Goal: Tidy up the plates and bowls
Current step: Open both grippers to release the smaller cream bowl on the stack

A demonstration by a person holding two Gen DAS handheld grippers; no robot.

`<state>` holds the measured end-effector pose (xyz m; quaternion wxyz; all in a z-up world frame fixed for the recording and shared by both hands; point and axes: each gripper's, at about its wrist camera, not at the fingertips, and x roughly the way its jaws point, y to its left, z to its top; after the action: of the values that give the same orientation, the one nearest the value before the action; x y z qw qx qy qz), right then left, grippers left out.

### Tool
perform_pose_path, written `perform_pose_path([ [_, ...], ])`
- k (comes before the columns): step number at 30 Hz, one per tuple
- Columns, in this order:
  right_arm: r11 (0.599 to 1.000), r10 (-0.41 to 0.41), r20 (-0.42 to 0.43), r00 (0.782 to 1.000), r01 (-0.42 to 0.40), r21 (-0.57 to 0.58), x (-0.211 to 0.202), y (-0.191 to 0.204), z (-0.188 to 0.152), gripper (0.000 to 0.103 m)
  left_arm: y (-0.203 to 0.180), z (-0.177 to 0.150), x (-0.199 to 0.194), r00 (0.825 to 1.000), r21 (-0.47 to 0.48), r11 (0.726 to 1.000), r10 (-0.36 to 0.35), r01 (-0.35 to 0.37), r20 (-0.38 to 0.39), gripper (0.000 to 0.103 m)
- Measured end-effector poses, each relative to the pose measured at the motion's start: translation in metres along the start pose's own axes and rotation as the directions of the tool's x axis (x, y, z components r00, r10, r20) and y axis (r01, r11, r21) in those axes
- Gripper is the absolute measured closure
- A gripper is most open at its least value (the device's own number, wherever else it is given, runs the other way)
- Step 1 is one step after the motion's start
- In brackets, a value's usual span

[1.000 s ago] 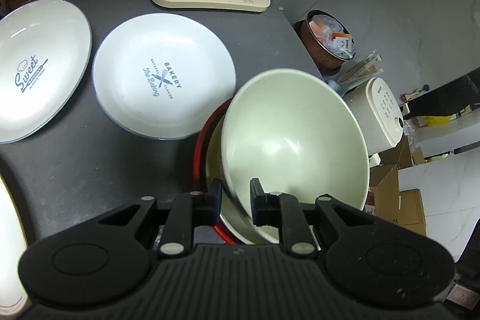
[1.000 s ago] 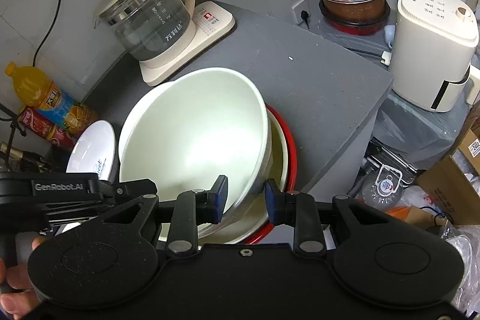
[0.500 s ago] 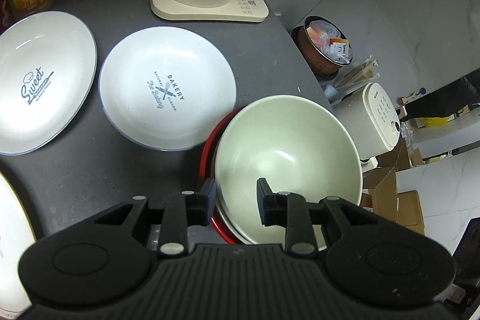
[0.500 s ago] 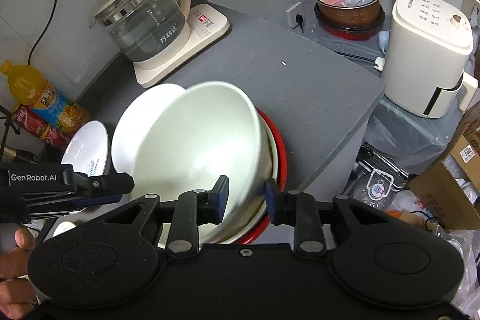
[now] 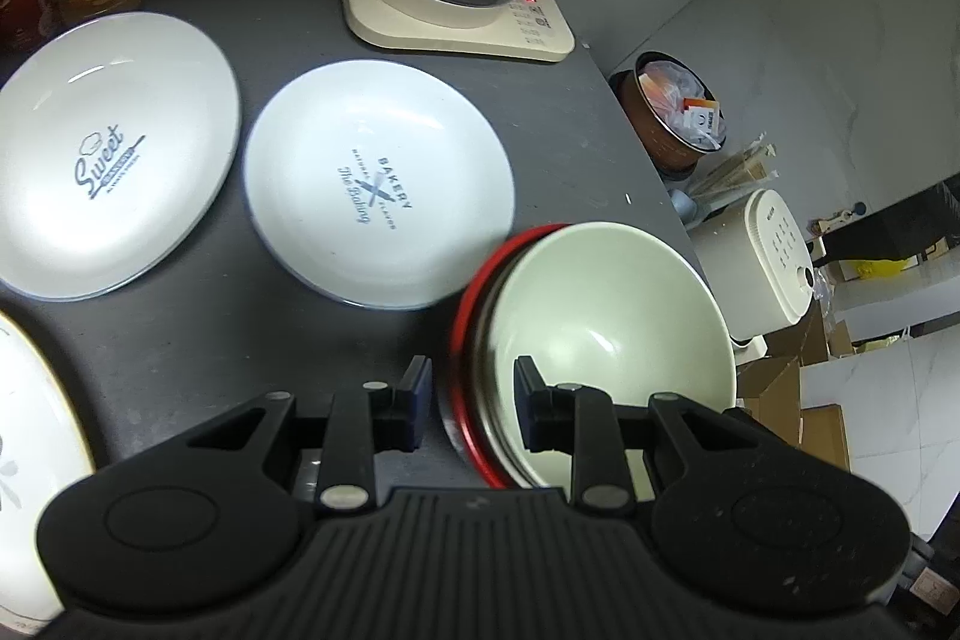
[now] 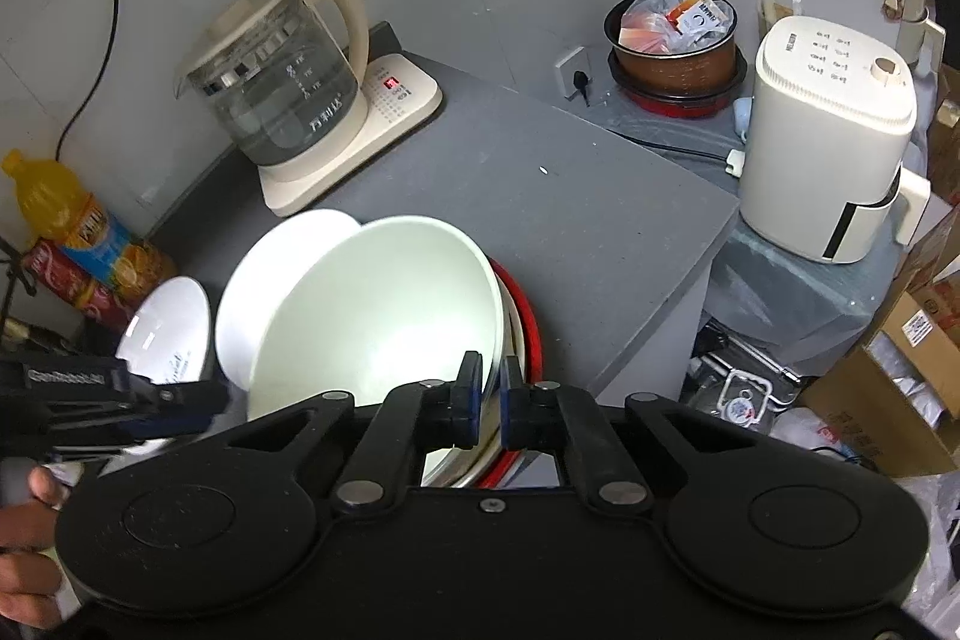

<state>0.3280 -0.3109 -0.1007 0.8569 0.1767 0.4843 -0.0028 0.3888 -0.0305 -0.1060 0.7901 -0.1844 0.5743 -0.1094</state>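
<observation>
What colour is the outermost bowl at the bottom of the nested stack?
Red; the bottom bowl shows its rim best in the left wrist view.

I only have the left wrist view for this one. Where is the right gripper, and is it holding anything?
Observer: The right wrist view shows the right gripper shut on the near rim of the cream bowl, which tops the stack.
Operator: Is the person visible anywhere?
Observer: Only part of a hand, at the lower left edge of the right wrist view.
</observation>
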Motion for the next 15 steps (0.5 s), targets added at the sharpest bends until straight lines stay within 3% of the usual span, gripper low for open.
perform_pose_path([
  [15, 1.000, -0.021, -0.030, 0.999, 0.021, 0.017, -0.003, 0.005, -0.010, 0.096, 0.033, -0.006, -0.016, 1.000, -0.041, 0.999, 0.008, -0.007, 0.013, 0.077],
])
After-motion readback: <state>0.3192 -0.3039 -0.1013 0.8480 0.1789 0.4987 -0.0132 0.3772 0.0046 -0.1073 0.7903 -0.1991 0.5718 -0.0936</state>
